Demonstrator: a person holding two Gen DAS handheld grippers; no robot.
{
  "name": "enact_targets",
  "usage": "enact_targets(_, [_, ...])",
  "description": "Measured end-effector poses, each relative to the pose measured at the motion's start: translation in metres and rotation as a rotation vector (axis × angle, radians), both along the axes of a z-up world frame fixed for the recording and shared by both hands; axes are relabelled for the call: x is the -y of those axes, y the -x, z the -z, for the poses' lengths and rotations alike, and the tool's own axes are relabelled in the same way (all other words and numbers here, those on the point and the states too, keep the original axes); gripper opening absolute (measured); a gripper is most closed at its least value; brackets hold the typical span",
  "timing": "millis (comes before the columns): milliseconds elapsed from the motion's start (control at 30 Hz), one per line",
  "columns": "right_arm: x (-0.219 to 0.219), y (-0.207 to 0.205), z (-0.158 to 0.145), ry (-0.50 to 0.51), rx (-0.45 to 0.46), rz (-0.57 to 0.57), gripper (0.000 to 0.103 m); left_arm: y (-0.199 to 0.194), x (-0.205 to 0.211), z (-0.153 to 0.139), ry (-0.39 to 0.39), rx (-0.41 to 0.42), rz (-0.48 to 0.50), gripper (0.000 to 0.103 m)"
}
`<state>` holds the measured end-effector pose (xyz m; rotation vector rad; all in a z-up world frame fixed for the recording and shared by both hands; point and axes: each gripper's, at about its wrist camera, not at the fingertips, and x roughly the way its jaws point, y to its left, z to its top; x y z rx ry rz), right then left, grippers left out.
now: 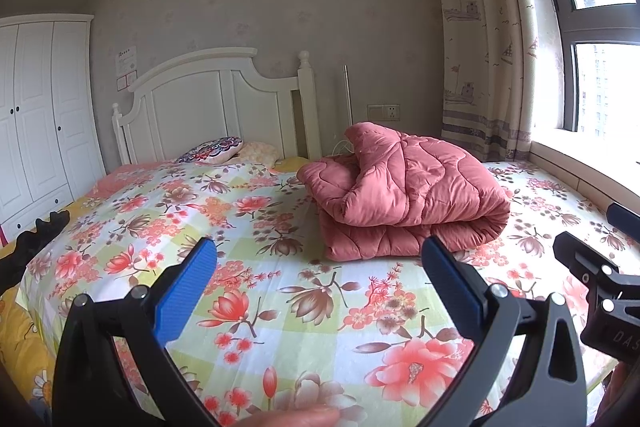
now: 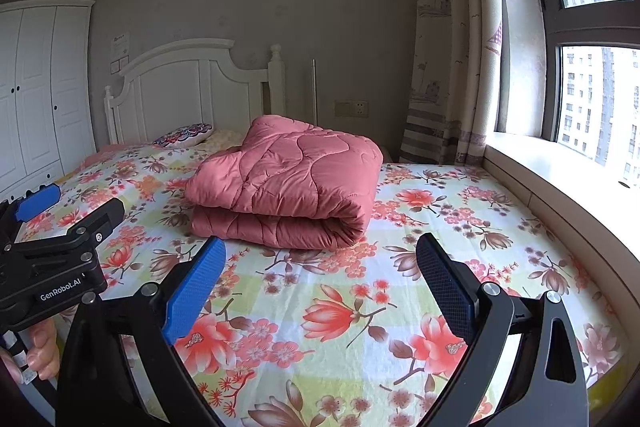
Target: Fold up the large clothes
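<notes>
Both tools point(image 1: 320, 251) point(image 2: 320, 251) gape before folded quilt point(image 2: 286, 187).

A pink quilted comforter point(image 1: 404, 191) point(image 2: 286, 187) lies folded into a thick bundle on the floral bedsheet. In the left wrist view it sits right of centre; in the right wrist view, centre frame. Its rounded fold faces right, the layered edges face left, and the top layer rises in a loose hump.
</notes>
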<state>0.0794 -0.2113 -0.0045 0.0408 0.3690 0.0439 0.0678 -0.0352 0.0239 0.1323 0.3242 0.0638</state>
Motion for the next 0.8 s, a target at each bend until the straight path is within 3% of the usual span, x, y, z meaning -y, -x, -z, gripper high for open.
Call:
enact_targets(467, [-0.003, -0.003, 0.004, -0.001, -0.015, -0.006, 0.092, -0.003, -0.005, 0.008, 0.018, -0.012, -0.005, 0.101])
enact_targets(567, [-0.003, -0.005, 0.008, -0.003, -0.027, -0.007, 0.092, -0.016, -0.012, 0.014, 0.021, -0.062, 0.01, 0.101])
enact_targets(667, [0.003, -0.011, 0.01, -0.005, -0.039, -0.017, 0.092, -0.049, -0.042, 0.015, 0.076, -0.181, 0.051, 0.101])
enact_targets(800, [0.05, -0.044, -0.012, 0.035, -0.083, 0.038, 0.092, -0.126, -0.134, 0.003, 0.118, -0.273, -0.09, 0.101])
